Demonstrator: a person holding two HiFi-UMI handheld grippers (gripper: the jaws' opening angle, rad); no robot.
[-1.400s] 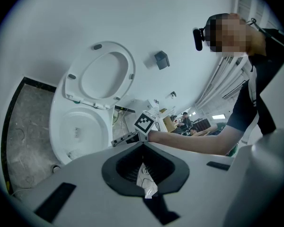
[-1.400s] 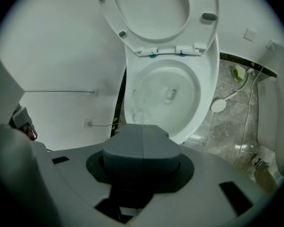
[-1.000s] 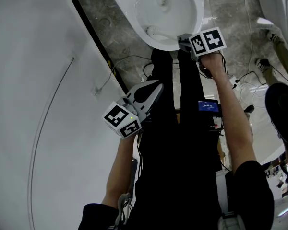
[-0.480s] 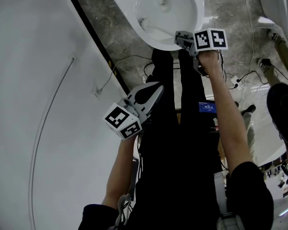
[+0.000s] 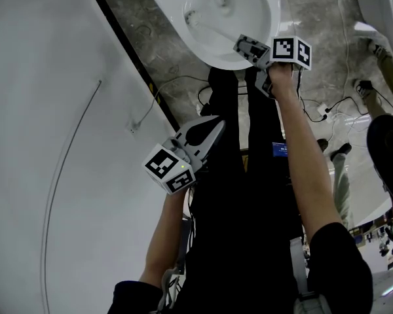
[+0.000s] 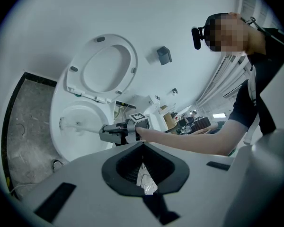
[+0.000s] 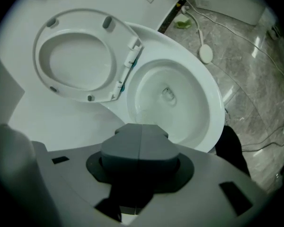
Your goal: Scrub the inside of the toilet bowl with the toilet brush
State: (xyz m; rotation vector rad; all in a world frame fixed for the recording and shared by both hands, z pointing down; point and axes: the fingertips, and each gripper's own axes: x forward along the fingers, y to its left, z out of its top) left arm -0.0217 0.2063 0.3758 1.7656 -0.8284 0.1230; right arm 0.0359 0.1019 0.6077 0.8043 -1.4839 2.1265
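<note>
The right gripper (image 5: 243,45) is held over the near rim of the toilet bowl (image 5: 265,15). Its tongs are pressed together on the handle of the toilet brush (image 5: 211,29), as is seen in the head view and the left gripper view. In the right gripper view the handle is hidden behind the closed tongs. The brush is angled down into the bowl, and its head is placed against the inner wall on the left side. The seat (image 7: 75,56) is raised against the wall. The left gripper (image 5: 215,125) is held well apart from the bowl, in front of the person's dark clothing (image 5: 249,208). Its tongs are brought together at the tips, and nothing is pinched. Cables (image 5: 177,84) are laid across the grey floor (image 5: 314,18).
</note>
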